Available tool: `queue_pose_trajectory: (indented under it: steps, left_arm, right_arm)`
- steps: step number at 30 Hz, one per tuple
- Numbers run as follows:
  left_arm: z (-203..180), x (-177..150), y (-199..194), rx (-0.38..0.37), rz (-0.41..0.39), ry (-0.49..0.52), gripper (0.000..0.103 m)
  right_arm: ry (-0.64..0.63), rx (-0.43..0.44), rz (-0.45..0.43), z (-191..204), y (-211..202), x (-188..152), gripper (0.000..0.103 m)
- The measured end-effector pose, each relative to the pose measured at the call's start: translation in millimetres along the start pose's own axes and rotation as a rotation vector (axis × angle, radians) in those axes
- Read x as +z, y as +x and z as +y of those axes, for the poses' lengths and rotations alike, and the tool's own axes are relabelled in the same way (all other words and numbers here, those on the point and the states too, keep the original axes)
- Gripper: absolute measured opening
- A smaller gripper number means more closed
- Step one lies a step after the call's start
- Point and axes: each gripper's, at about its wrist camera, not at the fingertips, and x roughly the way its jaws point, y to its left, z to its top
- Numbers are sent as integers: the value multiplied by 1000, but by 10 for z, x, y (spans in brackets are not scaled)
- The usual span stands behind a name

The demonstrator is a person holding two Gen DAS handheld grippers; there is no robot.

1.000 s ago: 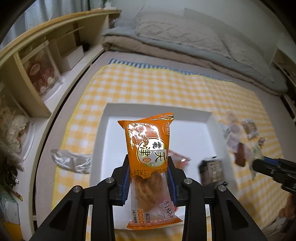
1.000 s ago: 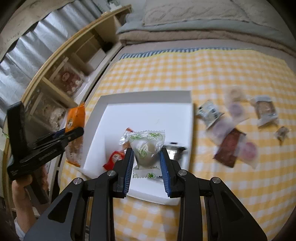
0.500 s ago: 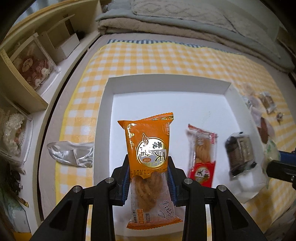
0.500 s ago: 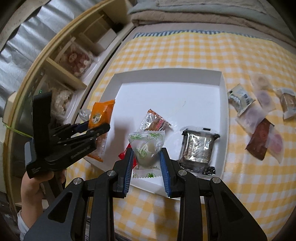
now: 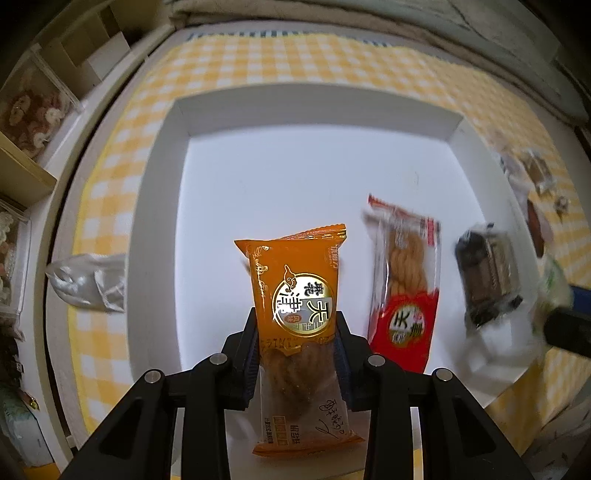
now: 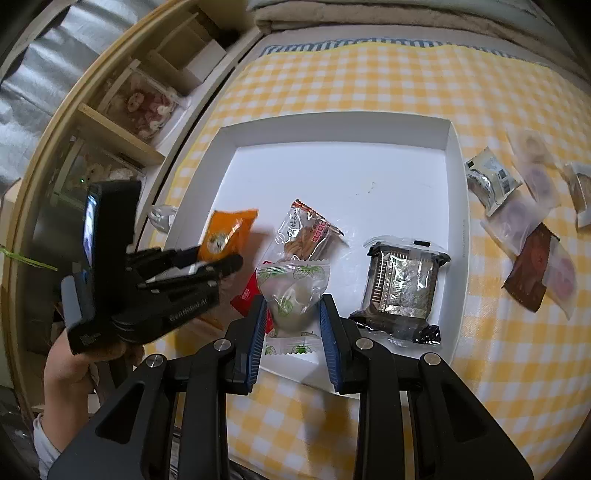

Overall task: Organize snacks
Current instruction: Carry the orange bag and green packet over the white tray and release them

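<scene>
My left gripper (image 5: 295, 332) is shut on an orange snack packet (image 5: 297, 291) and holds it upright above the near left part of a white tray (image 5: 162, 206). My right gripper (image 6: 291, 314) is shut on a clear green-printed snack packet (image 6: 291, 288) above the tray's near edge (image 6: 295, 369). In the tray lie a red twisted-biscuit packet (image 5: 404, 280) and a dark foil packet (image 6: 402, 284). In the right wrist view the left gripper (image 6: 221, 266) shows at the left with the orange packet (image 6: 227, 236).
Several loose snack packets (image 6: 524, 229) lie on the yellow checked cloth (image 6: 369, 74) right of the tray. A crumpled clear wrapper (image 5: 88, 280) lies left of it. Wooden shelves (image 6: 122, 122) stand at the left. Folded bedding (image 5: 369, 18) lies at the back.
Both grippers have moved forward and down over the tray with their packets. The left gripper has come further in over the tray's left side.
</scene>
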Motion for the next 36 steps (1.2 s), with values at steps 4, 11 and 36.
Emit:
queue_pose_trajectory:
  steps: [4,11,36]
  left_arm:
    - [7,15,62,-12,14,3,36]
    - [79,6,-16,-36,-28,-23,42]
    - [195,-178,-397,-36,-85,-61,85]
  right_arm:
    - [4,0,1,-17,11,21,29]
    - [17,8,5,-33,46,45,30]
    - [15,-4,13,-91,18,-41,63]
